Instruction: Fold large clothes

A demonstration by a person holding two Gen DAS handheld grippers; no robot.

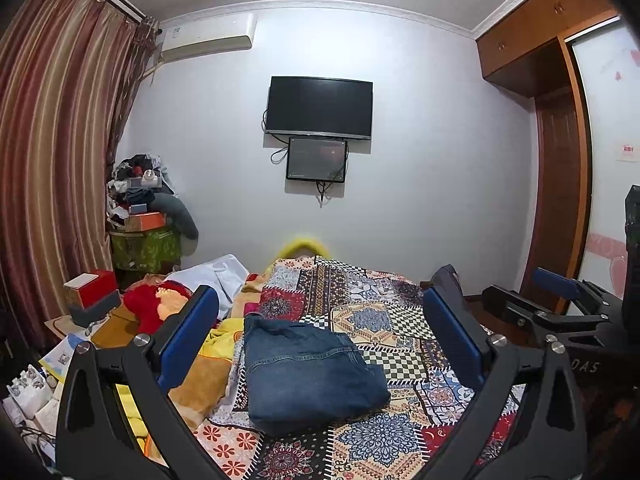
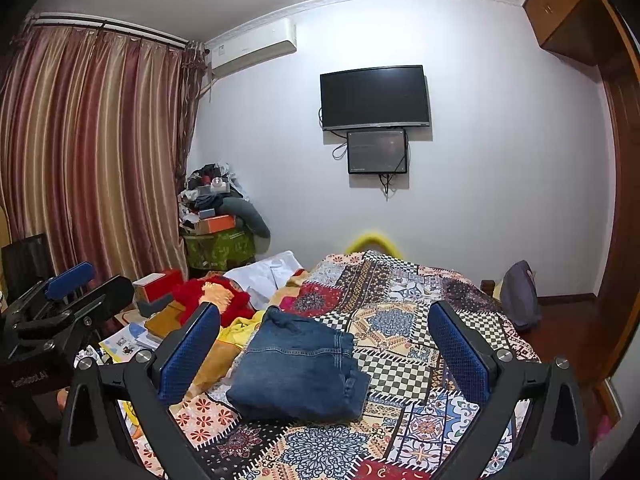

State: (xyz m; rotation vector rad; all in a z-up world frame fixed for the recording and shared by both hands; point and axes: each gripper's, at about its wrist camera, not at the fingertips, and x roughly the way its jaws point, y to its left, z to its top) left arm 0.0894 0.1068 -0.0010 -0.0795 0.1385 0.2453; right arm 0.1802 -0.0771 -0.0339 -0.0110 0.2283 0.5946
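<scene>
A pair of blue jeans [image 1: 310, 372] lies folded into a thick bundle on the patterned patchwork bedspread [image 1: 400, 320]. The same jeans [image 2: 298, 368] show in the right wrist view, resting flat on the bedspread [image 2: 404, 320]. My left gripper [image 1: 320, 332] is open, held above and behind the jeans, its blue pads wide apart and empty. My right gripper [image 2: 324, 340] is open too, with nothing between its fingers, also hovering above the bundle. Each gripper appears at the other view's edge: the right gripper [image 1: 560, 304] and the left gripper [image 2: 60, 292].
Left of the bed are a red and orange plush toy [image 1: 156, 304], a yellow cloth [image 1: 224, 334], a white garment [image 1: 220, 276], a red box [image 1: 94, 288] and papers. A cluttered pile [image 1: 144, 208] stands by the curtain. A wardrobe [image 1: 560, 120] lines the right wall.
</scene>
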